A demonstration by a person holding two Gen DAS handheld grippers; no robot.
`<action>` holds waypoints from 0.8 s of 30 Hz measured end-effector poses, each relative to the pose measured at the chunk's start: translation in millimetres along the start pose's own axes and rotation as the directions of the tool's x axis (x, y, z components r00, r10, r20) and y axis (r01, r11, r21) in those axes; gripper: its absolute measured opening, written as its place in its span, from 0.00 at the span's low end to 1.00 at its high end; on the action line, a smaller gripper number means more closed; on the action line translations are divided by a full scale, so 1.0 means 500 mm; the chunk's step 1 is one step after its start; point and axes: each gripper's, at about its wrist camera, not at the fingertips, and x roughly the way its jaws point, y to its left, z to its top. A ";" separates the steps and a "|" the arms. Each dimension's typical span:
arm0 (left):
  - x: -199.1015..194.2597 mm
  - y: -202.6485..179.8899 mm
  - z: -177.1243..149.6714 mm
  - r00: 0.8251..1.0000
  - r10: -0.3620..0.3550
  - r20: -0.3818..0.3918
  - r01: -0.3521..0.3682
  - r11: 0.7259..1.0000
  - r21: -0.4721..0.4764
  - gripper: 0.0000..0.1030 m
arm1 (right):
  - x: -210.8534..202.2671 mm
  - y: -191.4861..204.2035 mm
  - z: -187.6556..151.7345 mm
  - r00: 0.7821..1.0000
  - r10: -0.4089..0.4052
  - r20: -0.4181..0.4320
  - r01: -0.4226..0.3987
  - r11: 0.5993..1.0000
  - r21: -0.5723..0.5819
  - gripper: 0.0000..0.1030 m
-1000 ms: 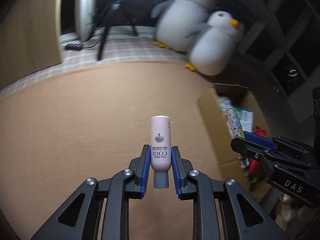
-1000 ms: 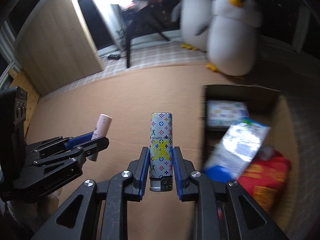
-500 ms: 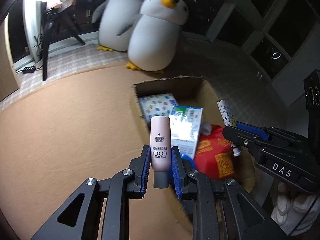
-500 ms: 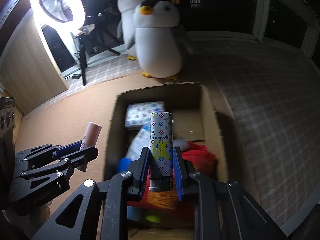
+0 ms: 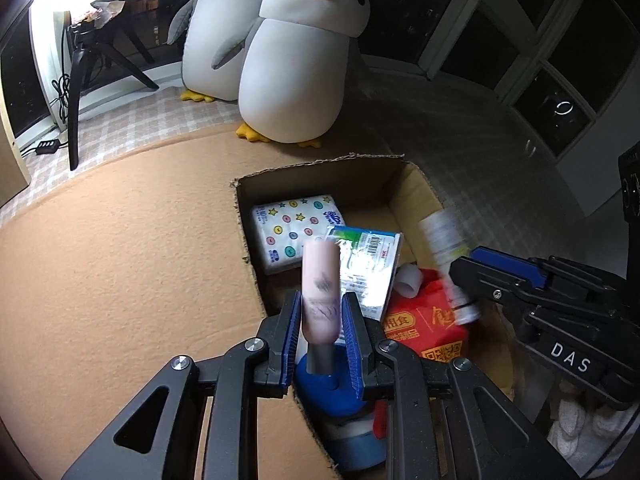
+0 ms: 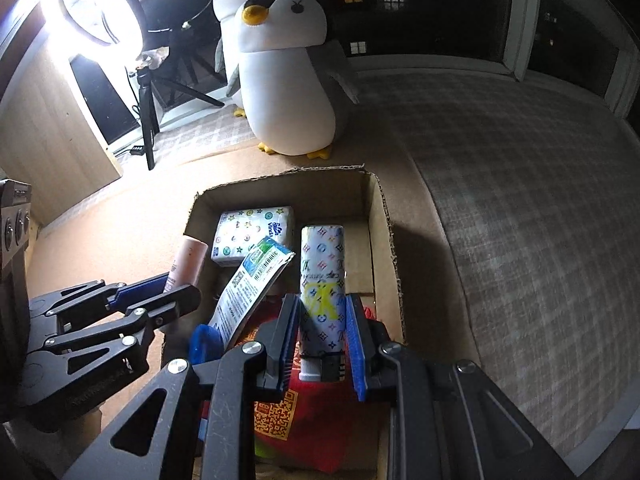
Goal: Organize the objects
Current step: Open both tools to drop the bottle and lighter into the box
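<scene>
Tubes stand between both sets of pads, cap ends down, over the open box (image 5: pixel 320 168), probably so each can drop in among what is already packed. In the left wrist view, left of centre, the left gripper (image 5: pixel 320 330) has spread slightly; the pink tube (image 5: pixel 320 288) is blurred and may be slipping free. It sits above the box's near left wall, over a blue lid (image 5: pixel 332 392). At right, the right gripper (image 6: pixel 322 338) has gaps showing beside the patterned tube (image 6: pixel 322 276), so I cannot tell whether it grips. That tube hangs lower centre, above a red packet (image 6: pixel 320 420), with a tissue pack (image 6: pixel 254 234) behind.
</scene>
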 end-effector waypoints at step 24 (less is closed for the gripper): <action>-0.191 0.135 -0.097 0.994 0.074 0.081 -0.070 0.996 -0.057 0.44 | -0.072 0.134 -0.054 0.998 0.051 0.044 -0.051 0.999 -0.004 0.49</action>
